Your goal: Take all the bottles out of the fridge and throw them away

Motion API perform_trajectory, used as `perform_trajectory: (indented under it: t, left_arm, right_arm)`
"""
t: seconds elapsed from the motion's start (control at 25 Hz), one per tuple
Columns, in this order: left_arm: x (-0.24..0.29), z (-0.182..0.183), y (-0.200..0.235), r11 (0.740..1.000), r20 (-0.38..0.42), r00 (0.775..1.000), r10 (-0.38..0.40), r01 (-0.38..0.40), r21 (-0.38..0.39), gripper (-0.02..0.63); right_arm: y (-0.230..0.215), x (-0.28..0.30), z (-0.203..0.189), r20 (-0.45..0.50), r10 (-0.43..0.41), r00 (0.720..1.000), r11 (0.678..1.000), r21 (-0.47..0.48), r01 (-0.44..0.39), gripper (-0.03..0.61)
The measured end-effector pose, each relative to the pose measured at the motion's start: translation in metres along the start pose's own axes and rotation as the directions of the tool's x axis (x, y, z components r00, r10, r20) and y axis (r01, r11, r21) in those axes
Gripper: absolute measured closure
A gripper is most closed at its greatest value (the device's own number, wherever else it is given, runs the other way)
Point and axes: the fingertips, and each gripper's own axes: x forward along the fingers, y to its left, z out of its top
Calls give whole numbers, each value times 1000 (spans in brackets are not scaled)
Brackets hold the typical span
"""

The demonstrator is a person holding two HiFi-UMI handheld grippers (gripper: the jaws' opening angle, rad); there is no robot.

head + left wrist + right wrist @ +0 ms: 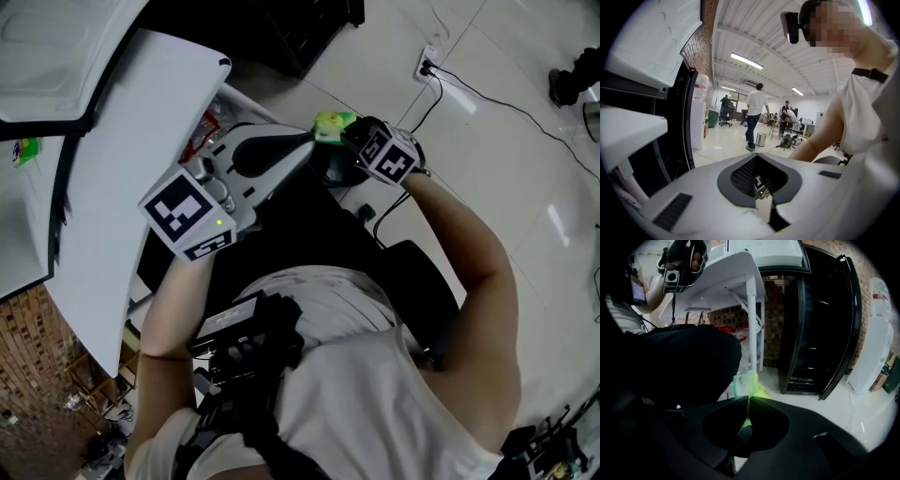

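Observation:
My right gripper (345,133) is black and is shut on a green plastic bottle (330,123). In the right gripper view the bottle (749,383) sticks out past the closed jaw tips of the right gripper (746,401). It hangs beside a big black bin or bag (689,362), which also shows dark below both grippers (309,211). My left gripper (302,142) is white, its tips meet and nothing is between them. Through the left gripper (757,157) I see the room. The fridge's white open door (141,131) is on the left. The fridge's dark inside (811,324) shows behind.
A wall socket with a black cable (427,66) lies on the tiled floor at the upper right. A white table leg (751,319) stands beside the fridge. A water dispenser (699,110), a small bin (761,139) and a standing person (754,112) are farther off.

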Motion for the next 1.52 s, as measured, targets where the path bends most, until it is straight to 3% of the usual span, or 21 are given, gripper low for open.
perform_trajectory:
  t: [0.28,0.48,1.04,1.08,1.16,1.2,1.52]
  left_arm:
    - [16,-39,5,998,-58,998,0,-3,-58,603]
    - [19,-59,10,996,-89,996,3,-12,-93,603]
    - [25,-69,18,993,-109,994,11,-24,-115,604]
    - [26,-70,17,993,-112,994,9,-22,-112,603]
    - [28,-71,17,994,-117,993,6,-19,-110,603]
    - [29,-72,17,994,-119,993,4,-17,-110,603]
    - [29,-74,18,993,-121,993,6,-20,-120,603]
  right_arm:
    - [7,39,-52,-149,43,988,996,-69,-53,574]
    - [7,65,-76,-202,62,977,997,-37,-70,572]
    - [17,100,-133,-331,136,934,986,-49,-161,560]
    - [18,101,-136,-344,139,928,984,-58,-169,542]
    - [19,103,-143,-379,140,915,979,-83,-184,426]
    - [19,104,-145,-391,140,910,977,-93,-190,400]
    - [20,103,-138,-364,137,921,980,-85,-180,400]
